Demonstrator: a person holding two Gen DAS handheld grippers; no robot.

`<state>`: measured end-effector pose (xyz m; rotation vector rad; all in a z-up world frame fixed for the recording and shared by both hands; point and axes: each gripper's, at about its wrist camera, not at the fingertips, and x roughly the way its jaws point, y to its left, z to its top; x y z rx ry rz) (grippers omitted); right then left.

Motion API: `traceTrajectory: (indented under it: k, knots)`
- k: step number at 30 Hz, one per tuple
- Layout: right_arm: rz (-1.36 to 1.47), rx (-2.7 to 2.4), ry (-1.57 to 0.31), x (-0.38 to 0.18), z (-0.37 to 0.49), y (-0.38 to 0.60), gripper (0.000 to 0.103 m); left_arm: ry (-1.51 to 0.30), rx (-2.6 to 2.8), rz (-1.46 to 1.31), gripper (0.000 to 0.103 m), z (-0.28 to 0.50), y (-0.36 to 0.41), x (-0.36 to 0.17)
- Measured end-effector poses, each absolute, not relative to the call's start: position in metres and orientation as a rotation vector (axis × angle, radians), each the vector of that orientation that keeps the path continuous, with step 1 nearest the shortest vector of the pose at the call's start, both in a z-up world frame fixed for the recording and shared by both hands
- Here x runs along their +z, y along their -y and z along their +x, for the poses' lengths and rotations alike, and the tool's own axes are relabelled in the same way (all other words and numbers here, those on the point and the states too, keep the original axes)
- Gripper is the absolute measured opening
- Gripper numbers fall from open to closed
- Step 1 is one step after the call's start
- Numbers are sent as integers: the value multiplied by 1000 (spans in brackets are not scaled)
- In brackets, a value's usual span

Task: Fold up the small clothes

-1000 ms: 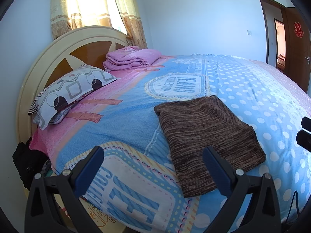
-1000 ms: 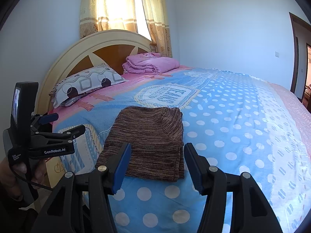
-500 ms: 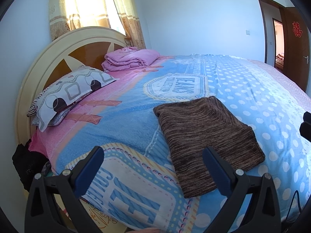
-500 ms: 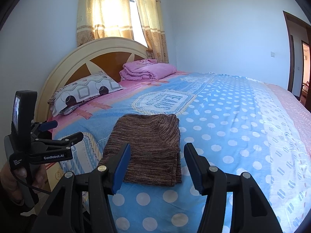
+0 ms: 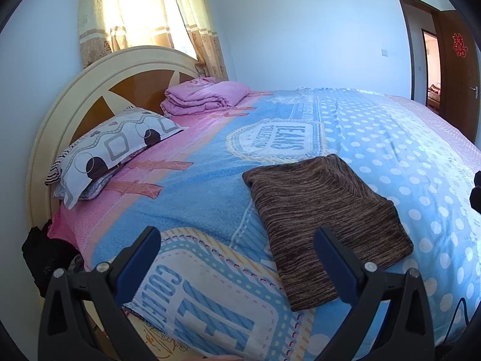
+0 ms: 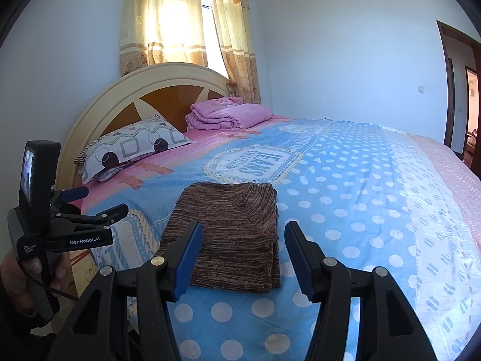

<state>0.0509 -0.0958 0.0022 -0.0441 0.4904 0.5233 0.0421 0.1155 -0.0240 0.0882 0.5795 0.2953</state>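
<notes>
Right wrist view: both grippers' fingers [image 6: 192,249] spread apart, empty, above the folded brown garment [image 6: 234,231].

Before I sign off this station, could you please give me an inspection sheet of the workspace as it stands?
Surface: bed with a blue dotted cover, lying flat.
Job's things: brown knit garment folded into a rectangle near the bed's front edge, lying free.
Clutter: patterned pillow and folded pink blanket by the headboard; dark item beside the bed.
Grippers: left tool open, empty; right tool open, empty; both short of the garment.
Cables: thin cable at the lower right.
Surroundings: curtains, open door.
</notes>
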Motion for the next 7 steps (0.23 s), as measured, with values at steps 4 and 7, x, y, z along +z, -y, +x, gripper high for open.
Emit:
traceTrajectory:
  k: [4, 7]
  knots:
    - [-43, 525, -495, 1, 52, 96, 58, -576, 305, 106, 103, 43, -116, -26]
    - [-40, 524, -500, 1, 52, 96, 58, -568, 305, 121, 103, 43, -115, -28]
